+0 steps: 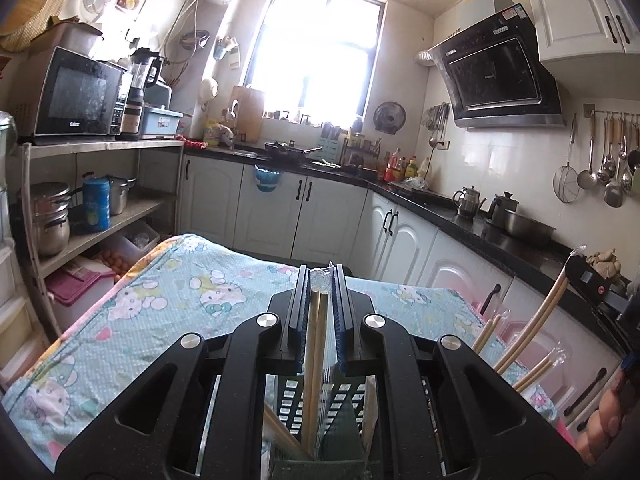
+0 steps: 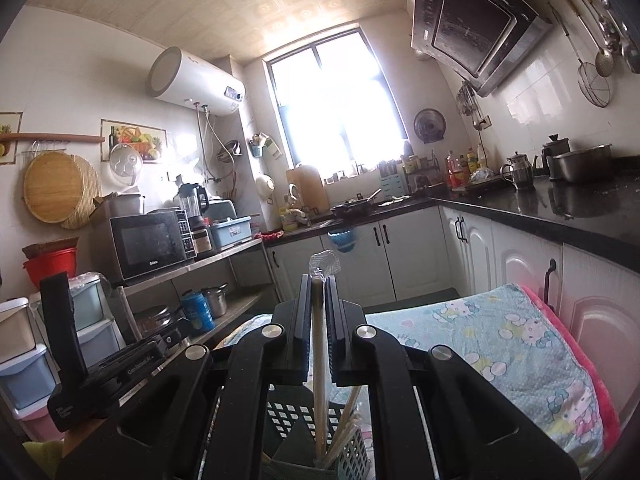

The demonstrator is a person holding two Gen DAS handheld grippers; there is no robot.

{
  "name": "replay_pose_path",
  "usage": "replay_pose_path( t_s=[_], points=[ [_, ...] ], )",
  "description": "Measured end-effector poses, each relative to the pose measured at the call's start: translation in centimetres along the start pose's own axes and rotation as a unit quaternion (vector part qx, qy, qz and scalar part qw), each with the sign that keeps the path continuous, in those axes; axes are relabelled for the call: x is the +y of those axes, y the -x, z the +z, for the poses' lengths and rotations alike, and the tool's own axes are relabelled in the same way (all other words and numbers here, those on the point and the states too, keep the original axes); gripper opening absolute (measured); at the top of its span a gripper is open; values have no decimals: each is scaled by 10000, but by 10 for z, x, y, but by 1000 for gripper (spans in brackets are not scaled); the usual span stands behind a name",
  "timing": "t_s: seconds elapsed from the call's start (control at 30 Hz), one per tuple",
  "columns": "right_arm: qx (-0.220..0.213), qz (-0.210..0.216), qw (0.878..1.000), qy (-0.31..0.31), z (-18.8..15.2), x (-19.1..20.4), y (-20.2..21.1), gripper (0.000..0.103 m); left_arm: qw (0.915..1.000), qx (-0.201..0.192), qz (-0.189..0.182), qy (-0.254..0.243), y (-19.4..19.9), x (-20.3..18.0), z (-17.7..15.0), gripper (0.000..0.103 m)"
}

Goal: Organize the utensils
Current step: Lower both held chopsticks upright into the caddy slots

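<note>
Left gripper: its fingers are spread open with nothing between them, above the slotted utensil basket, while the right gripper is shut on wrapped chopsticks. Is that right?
Not quite. In the left wrist view the left gripper is shut on a plastic-wrapped pair of chopsticks, not open. The rest holds: it is above the slotted utensil basket, and the right gripper is shut on its own wrapped chopsticks.

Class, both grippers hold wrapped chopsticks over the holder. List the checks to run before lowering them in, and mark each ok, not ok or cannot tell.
1. Left gripper shut on wrapped chopsticks: ok.
2. Right gripper shut on its chopsticks: ok.
3. Lower ends point down into the holder: ok.
4. Free slot among chopsticks already inside: cannot tell.
5. Holder standing steady on the cloth: cannot tell.
</note>
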State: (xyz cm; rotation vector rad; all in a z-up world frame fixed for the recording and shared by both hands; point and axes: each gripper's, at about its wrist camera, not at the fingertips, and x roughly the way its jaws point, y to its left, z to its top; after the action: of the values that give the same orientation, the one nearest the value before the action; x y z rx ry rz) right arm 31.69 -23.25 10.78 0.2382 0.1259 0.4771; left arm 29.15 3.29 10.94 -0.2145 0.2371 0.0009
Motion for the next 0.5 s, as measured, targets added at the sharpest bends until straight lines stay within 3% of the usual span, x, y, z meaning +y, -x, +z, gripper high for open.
replay_pose_path(
  t_s=[0.5],
  points=[
    [474, -47, 9987, 164, -25, 2, 0, 8, 9999, 129, 40, 48, -1, 8, -10, 5]
  ],
)
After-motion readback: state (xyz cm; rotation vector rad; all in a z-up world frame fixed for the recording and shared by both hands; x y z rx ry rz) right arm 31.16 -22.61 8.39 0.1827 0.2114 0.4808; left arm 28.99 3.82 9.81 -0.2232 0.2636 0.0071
